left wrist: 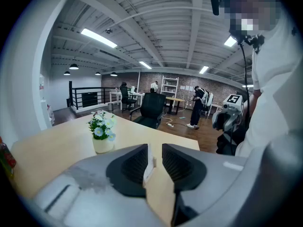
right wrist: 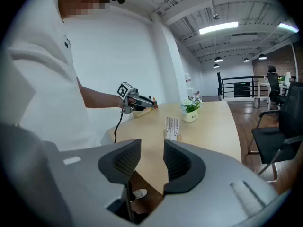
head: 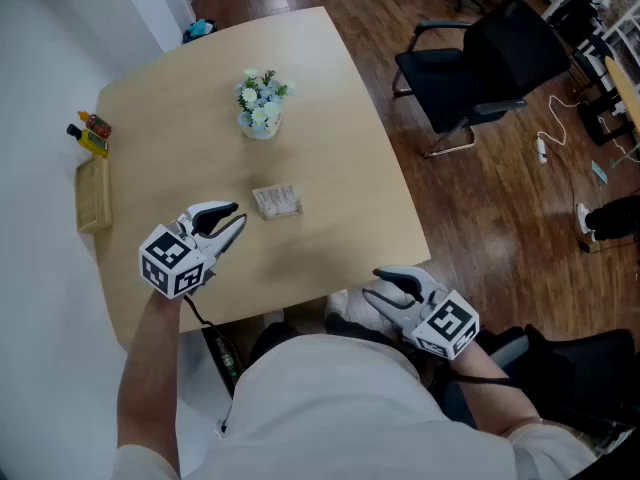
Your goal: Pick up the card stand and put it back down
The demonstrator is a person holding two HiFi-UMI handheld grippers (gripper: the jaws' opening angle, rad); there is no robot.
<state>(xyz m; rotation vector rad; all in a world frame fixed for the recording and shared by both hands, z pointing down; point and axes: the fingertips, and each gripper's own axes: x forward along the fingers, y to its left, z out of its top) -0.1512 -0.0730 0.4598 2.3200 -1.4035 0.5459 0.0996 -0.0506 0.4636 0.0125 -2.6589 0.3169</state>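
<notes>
The card stand (head: pixel 276 201) is a small clear holder with white cards, standing near the middle of the wooden table (head: pixel 330 118). My left gripper (head: pixel 236 216) hovers just left of it, its tips pointing at the stand and a short way from it. In the left gripper view the jaws (left wrist: pixel 155 162) stand apart, and the card stand (left wrist: pixel 147 163) shows in the gap, beyond the pads. My right gripper (head: pixel 372 284) is open and empty at the table's near edge. From the right gripper view (right wrist: pixel 152 162) the card stand (right wrist: pixel 171 127) is well ahead.
A white pot of flowers (head: pixel 262 105) stands behind the card stand. A wooden tray (head: pixel 95 193) and small bottles (head: pixel 90 133) sit at the table's left edge by the wall. A black office chair (head: pixel 490 58) stands on the wooden floor to the right.
</notes>
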